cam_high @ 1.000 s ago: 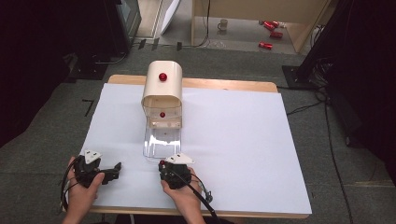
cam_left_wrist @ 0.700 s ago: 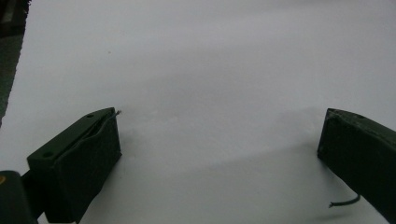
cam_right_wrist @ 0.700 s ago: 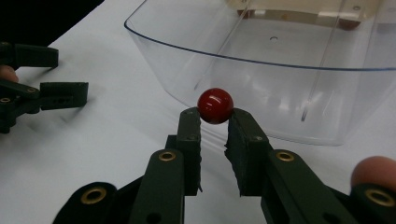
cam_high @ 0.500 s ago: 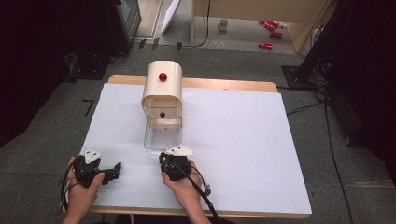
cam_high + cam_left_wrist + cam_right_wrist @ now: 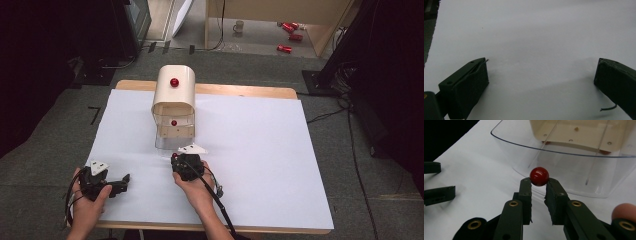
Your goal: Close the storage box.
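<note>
I hold the red knob (image 5: pixel 539 176) in my closed right gripper (image 5: pixel 539 182) at the front of the clear drawer (image 5: pixel 564 167), pinching its round, slick sides squarely since it likely slips, while my left gripper (image 5: pixel 541 82) rests open left of the drawer.

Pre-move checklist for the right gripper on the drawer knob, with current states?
1. Right gripper closed on the red knob: ok, knob sits pinched between the fingertips.
2. Grip depth: not ok, only the tips of the fingers hold it, so it may slip.
3. Clear drawer partly out of the cream cabinet: ok.
4. Pull path on the white sheet toward the person: ok, nothing lies in the way.
5. Left gripper out of the way: ok, open and off to the side.
6. Cabinet held against sliding: cannot tell.
</note>
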Demonstrator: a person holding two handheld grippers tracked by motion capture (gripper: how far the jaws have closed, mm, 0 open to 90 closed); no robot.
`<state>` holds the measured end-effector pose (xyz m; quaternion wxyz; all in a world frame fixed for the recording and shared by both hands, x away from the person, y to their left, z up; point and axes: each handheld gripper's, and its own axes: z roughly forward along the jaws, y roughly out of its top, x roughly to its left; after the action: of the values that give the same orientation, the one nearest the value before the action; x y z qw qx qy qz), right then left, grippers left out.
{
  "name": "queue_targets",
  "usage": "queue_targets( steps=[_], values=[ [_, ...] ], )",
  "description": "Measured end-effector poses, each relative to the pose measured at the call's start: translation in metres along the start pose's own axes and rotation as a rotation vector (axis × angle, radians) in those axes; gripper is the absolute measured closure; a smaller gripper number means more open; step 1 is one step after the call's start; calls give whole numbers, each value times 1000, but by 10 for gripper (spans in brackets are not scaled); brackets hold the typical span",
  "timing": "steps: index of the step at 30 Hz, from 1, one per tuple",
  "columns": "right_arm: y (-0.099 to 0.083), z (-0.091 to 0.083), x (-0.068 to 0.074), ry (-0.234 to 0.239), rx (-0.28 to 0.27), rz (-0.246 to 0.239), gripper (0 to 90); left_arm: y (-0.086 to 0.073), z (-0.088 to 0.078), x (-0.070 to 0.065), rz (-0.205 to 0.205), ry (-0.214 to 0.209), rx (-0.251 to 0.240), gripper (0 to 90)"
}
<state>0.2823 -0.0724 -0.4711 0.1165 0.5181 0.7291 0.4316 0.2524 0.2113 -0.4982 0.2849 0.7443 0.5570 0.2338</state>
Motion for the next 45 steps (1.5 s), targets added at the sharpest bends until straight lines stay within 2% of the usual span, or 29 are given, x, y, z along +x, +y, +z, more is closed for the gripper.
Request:
queue_targets(
  steps=[10,22,36,45],
  values=[
    [13,12,-7,-12,-3,13,764,0,0,0,0,-1,1,0],
    [28,25,-14,-38,-1,5,764,0,0,0,0,-1,0,0],
    [37,38,-21,-54,-31,12,764,0,0,0,0,-1,0,0],
    [38,40,-24,-43,-40,11,754,0,0,0,0,-1,0,0]
  ],
)
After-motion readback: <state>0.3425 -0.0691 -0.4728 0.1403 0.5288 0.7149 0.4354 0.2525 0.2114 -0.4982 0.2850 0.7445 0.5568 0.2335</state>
